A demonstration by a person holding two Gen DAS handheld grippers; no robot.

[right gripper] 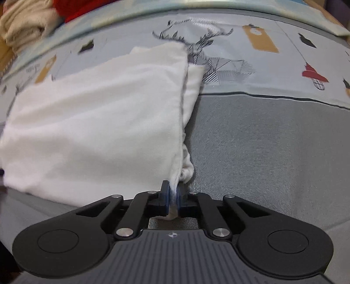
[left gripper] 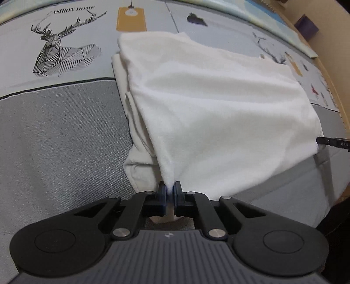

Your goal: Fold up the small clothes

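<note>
In the left wrist view, the left gripper (left gripper: 170, 187) is seen pinching the near left corner of a white garment (left gripper: 214, 102), which is spread over a grey sheet (left gripper: 61, 135) printed with a deer (left gripper: 63, 45). The right gripper (left gripper: 328, 142) is glimpsed at the cloth's right edge.

In the right wrist view, the right gripper (right gripper: 174, 192) is clamped on the white garment (right gripper: 98, 122) at its near right corner; folded layers are seen beneath. Beige and red fabrics (right gripper: 32, 19) are piled far left.
</note>
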